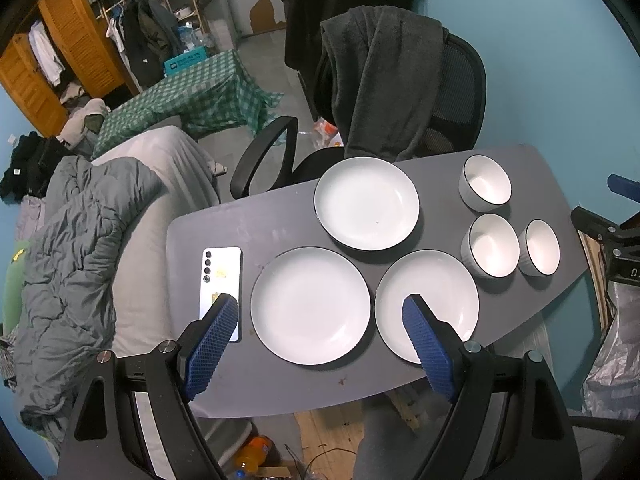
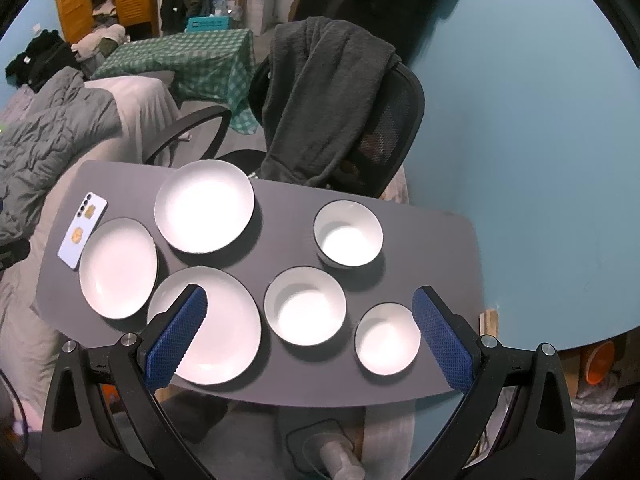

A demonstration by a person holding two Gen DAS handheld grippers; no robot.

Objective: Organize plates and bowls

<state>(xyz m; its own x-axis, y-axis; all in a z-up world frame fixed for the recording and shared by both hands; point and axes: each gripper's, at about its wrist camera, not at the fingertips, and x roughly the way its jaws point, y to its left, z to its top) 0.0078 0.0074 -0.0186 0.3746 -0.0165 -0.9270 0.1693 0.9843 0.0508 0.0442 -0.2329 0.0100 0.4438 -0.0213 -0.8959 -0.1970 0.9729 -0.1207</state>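
Hovering over six dishes, both claws spread and empty

Hanging above a grey rounded tabletop (image 1: 280, 392), two hand-held claws look down on dishes that all lie apart, none stacked.

Farthest left lies a pale blue smartphone (image 1: 221, 292), face down, just beside the near-left white round plate with a thin dark rim (image 1: 310, 306). The left gripper (image 1: 320, 312) hovers above this plate, its blue textured fingers (image 1: 212, 350) spread wide and holding nothing; the plate lies straight ahead, centred in the gap. To its right, the second white dark-rimmed plate (image 1: 426, 306) sits partly under the right-hand finger. The third white plate (image 1: 366, 203) lies beyond, toward the black office chair draped with a dark grey blanket (image 1: 384, 80).

Further right stand three white ribbed bowls. In the right view, the right gripper (image 2: 308, 316) hovers spread wide and empty, with the middle bowl (image 2: 305, 306) directly between its fingers, the small bowl (image 2: 387, 339) just beside the right finger, and the far bowl (image 2: 348, 234) ahead.

Judging by position, the left claw is nearer the plates and the right nearer the bowls. Round dishes offer no long axis; a rim grip seems needed.
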